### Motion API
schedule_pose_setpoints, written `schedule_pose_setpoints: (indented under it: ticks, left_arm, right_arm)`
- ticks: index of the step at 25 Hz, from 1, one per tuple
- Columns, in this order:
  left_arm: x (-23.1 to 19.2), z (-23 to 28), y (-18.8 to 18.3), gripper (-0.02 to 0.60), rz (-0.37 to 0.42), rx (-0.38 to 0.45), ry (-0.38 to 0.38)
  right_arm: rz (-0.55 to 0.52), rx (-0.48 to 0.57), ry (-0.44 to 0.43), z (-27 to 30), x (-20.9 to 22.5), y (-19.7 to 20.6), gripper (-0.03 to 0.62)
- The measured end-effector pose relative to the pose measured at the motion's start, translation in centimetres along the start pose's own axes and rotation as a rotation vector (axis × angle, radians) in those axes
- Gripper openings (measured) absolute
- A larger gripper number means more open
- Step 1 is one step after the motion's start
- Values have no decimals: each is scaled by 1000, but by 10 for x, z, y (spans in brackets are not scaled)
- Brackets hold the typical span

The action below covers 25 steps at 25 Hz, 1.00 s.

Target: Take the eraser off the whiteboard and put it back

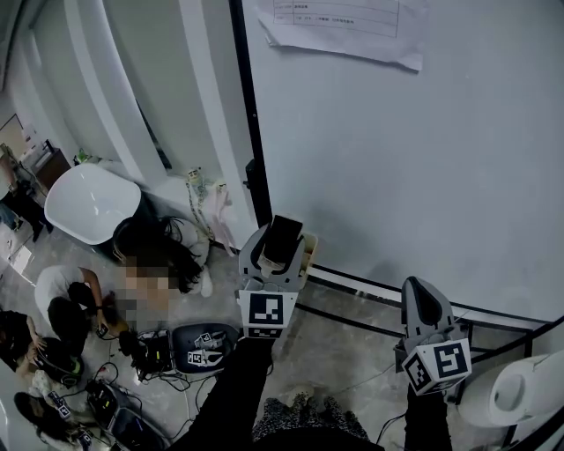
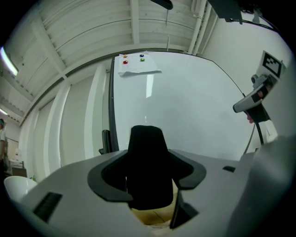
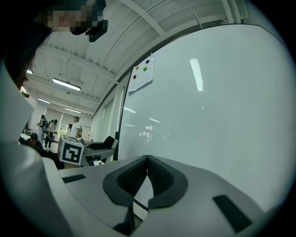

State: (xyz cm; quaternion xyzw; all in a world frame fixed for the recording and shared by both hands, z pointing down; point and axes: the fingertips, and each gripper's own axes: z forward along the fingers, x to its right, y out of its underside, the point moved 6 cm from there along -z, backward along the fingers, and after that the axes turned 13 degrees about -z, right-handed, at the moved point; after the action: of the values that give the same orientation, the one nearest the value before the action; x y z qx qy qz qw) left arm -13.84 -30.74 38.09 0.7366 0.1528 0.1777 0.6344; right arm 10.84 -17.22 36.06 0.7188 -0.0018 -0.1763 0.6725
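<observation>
Two tongs: both are seen low in the head view, the left tongs (image 1: 282, 248) at lower centre and the right tongs (image 1: 426, 304) at lower right.
Left tongs: clenched on the eraser (image 2: 147, 159), whose black block stands up between the jaws, with a yellowish part below it.
Right tongs: closed on nothing, the ribbed pads brought together.
Eraser's place: off the whiteboard (image 1: 414, 158), held in front of the board's lower left part, near its dark left frame. No contact with the board is seen.
Step in hand: judged to be the return of the eraser to the board.
How it is done well: the eraser's flat side should be squared to the board and pressed on flat before the grip is let go. A bare stretch is best chosen, well below the paper sheet (image 1: 344, 26) at the upper edge. A tilted contact could let the eraser slide or drop.
Left arm's pose: a dark sleeve is stretched up from the bottom edge, the tongs are aimed about level at the board, and the marker cube is turned toward the camera.
Right arm's pose: held at lower right, likewise aimed at the board, and judged idle.
</observation>
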Motion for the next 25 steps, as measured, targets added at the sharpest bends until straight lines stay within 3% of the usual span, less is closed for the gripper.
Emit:
schedule_pose_setpoints:
  ticks: [11, 18, 25]
  left_arm:
    - [-8, 3, 45, 255, 24, -114, -19]
    - [-2, 13, 58, 256, 116, -172, -26]
    - [-5, 11, 61, 279, 87, -181, -25]
  right_arm:
    - [3, -25, -3, 11, -4, 9, 6]
    - [9, -25, -19, 18, -7, 11, 6]
    - [17, -29, -10, 18, -4, 14, 6]
